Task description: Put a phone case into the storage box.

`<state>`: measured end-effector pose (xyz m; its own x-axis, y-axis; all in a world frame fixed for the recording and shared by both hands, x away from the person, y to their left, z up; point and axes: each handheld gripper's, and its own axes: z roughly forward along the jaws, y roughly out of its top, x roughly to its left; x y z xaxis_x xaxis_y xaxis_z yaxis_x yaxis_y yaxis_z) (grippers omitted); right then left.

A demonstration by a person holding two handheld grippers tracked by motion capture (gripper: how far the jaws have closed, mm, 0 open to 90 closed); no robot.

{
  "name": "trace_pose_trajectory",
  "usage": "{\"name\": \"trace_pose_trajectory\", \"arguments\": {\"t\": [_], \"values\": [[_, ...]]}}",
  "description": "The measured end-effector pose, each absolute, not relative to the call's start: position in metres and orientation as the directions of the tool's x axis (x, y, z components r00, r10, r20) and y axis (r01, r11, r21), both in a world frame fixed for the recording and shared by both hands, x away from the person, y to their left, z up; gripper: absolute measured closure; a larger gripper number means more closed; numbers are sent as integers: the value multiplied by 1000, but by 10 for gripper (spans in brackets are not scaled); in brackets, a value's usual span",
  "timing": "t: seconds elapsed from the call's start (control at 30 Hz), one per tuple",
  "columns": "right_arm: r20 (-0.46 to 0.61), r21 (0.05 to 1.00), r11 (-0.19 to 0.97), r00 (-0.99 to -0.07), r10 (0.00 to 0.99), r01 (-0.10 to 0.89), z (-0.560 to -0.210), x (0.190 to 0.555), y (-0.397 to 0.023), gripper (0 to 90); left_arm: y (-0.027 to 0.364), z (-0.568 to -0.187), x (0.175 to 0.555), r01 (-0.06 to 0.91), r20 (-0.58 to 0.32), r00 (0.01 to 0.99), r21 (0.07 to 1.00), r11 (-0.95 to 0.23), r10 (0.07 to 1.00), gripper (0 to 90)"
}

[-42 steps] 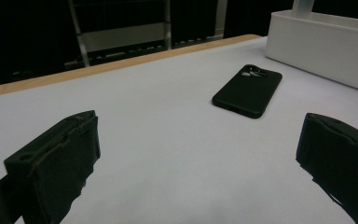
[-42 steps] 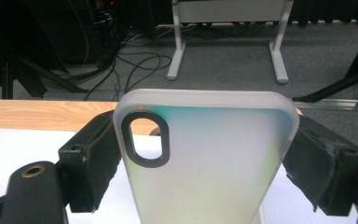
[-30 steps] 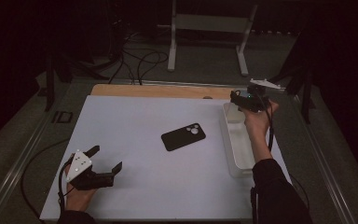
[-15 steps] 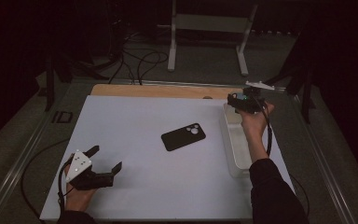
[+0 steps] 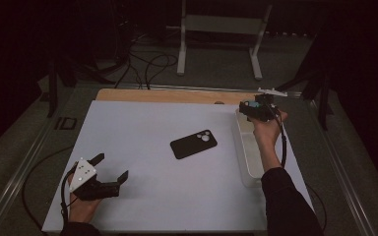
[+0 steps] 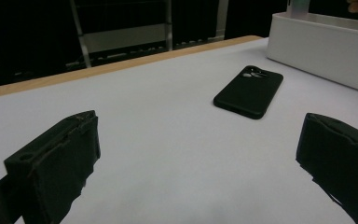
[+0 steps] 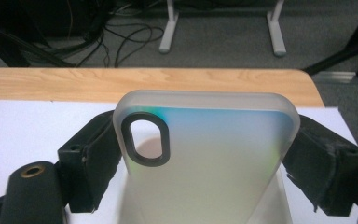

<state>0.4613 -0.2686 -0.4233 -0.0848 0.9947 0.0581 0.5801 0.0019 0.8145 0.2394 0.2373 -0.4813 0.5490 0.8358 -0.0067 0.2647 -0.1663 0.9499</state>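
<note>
A black phone [image 5: 194, 143] lies face down on the white table [image 5: 142, 123], camera end toward the far right; the left gripper view has the same black phone [image 6: 249, 90] ahead and to the right. My left gripper [image 5: 109, 170] rests open near the front left edge, nothing between its jaws. My right gripper [image 5: 246, 105] is held above the far end of the white bin [image 5: 248, 157]. It is shut on a translucent phone case [image 7: 205, 154] with an oval camera cutout, gripped by its two sides.
The white bin [image 6: 324, 44] runs along the table's right edge. A wooden strip [image 5: 172, 95] borders the far side. Beyond it stand a metal stand's legs [image 5: 219, 39] and loose cables [image 5: 142, 64] on the floor.
My right gripper has drifted left and slightly toward me over the bin's far end, still holding the case. The left gripper and the black phone have stayed put.
</note>
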Motion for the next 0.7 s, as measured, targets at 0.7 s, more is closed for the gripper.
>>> {"name": "trace_pose_trajectory", "arguments": {"t": [0.7], "values": [[55,806,13,-96,994,592,-437,469,-270,125,237,-482,240,269,-8,549,948,-168,836,0]]}}
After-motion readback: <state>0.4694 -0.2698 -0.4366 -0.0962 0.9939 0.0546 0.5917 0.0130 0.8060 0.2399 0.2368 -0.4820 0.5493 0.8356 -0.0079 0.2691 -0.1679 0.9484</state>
